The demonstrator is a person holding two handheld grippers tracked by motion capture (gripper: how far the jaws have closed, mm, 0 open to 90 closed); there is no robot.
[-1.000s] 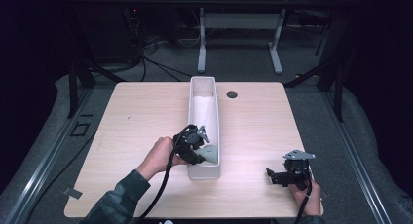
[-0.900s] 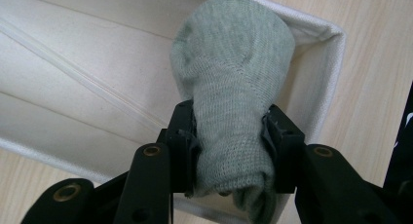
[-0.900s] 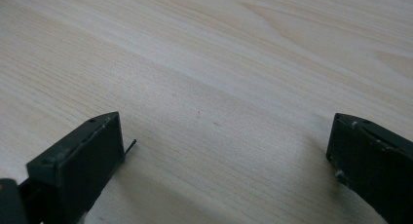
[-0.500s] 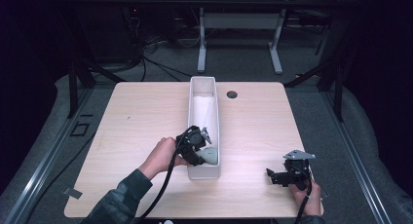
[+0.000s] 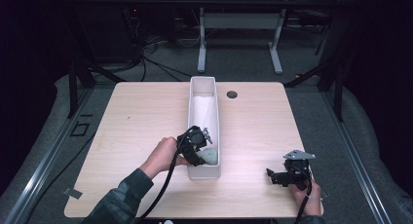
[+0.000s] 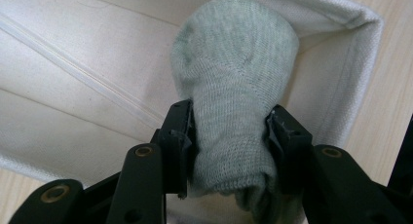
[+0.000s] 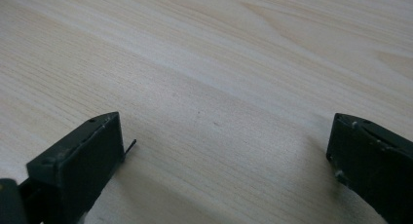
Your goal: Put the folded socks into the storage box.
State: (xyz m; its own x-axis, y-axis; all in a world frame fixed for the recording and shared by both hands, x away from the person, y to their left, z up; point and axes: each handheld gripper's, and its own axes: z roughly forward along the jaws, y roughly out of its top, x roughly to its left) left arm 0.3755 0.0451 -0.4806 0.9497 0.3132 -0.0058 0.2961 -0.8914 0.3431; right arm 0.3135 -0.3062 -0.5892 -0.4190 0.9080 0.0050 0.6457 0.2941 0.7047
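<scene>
L gripper (image 6: 229,136) jaws easing open, pads touching rolled sock (image 6: 234,102), pointing into bin (image 6: 97,87); R gripper (image 7: 224,160) jaws wide, empty.

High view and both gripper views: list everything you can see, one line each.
Table: one, light wood, centre of the high view.
Fabric bin: one, white, long and narrow, mid-table.
Rolled sock: one, grey-green, at the bin's near end, between the left gripper's jaws.
Cable hole: one, dark, round, right of the bin's far end.
Desk frame: one, white legs, on the floor behind the table.
Left gripper: one, black, pads against the sock; its jaws have just been opening.
Right gripper: one, black, jaws wide apart over bare table.
Hands: two, at the near edge.
</scene>
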